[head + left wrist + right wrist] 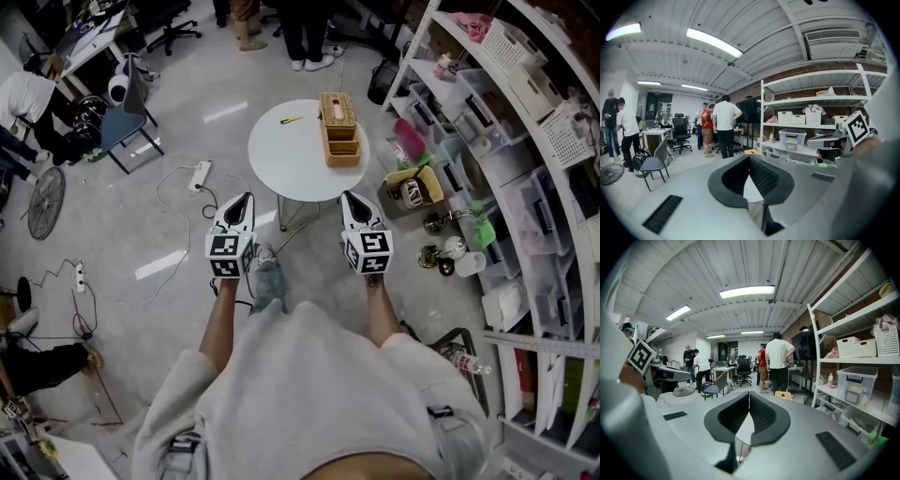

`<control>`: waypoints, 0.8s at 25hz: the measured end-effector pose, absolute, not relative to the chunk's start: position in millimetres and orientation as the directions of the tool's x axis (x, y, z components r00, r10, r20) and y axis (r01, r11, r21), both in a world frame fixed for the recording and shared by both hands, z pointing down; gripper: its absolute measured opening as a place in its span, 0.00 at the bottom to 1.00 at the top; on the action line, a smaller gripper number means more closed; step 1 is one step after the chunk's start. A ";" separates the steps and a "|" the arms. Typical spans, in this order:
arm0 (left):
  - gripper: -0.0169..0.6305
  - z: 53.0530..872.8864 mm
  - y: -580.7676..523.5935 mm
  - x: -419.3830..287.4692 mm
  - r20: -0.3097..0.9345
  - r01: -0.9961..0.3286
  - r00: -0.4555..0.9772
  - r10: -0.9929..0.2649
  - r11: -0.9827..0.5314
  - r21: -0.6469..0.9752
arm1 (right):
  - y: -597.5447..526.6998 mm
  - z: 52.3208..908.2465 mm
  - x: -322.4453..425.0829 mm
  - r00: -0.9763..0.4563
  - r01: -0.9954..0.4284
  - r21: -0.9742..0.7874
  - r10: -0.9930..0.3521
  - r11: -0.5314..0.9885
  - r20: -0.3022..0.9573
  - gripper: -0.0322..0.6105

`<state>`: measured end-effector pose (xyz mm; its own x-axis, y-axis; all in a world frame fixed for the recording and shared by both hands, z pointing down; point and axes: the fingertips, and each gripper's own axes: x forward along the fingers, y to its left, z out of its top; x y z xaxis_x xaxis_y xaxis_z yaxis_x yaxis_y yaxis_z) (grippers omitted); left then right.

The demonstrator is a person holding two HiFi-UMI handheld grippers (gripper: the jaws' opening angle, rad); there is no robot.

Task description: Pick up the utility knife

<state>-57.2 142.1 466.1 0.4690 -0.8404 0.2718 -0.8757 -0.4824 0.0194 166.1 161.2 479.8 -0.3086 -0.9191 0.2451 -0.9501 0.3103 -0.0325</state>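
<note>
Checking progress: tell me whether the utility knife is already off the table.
No: the utility knife lies on the round table, left of the wooden box.

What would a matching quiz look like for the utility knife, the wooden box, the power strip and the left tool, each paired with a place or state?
1. utility knife
2. wooden box
3. power strip
4. left tool

A. on the floor, left of the table
B. shut, holding nothing
C. on the table's right half
D. near the table's far-left edge

Pairs: 1-D, 2-C, 3-A, 4-B
</note>
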 end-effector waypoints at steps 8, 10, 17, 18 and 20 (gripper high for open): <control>0.06 480.0 55.9 -58.8 0.270 -0.847 0.521 -0.809 -0.530 0.047 | 90.0 492.5 161.3 -0.262 -0.963 -0.013 -0.925 0.269 0.274 0.10; 0.06 477.7 29.8 -63.3 0.267 -0.840 0.533 -0.803 -0.540 0.052 | 65.7 490.6 154.8 -0.253 -0.965 -0.008 -0.926 0.261 0.279 0.10; 0.06 473.3 -54.1 -93.1 0.268 -0.828 0.555 -0.788 -0.556 0.079 | -11.8 481.0 124.2 -0.235 -0.968 0.012 -0.925 0.250 0.300 0.10; 0.06 473.0 -65.4 -96.7 0.268 -0.825 0.558 -0.785 -0.559 0.083 | -21.3 480.4 120.1 -0.232 -0.969 0.014 -0.924 0.248 0.303 0.10; 0.06 472.9 -86.7 -101.2 0.265 -0.817 0.570 -0.777 -0.569 0.089 | -39.7 479.6 113.0 -0.222 -0.970 0.022 -0.925 0.240 0.308 0.10</control>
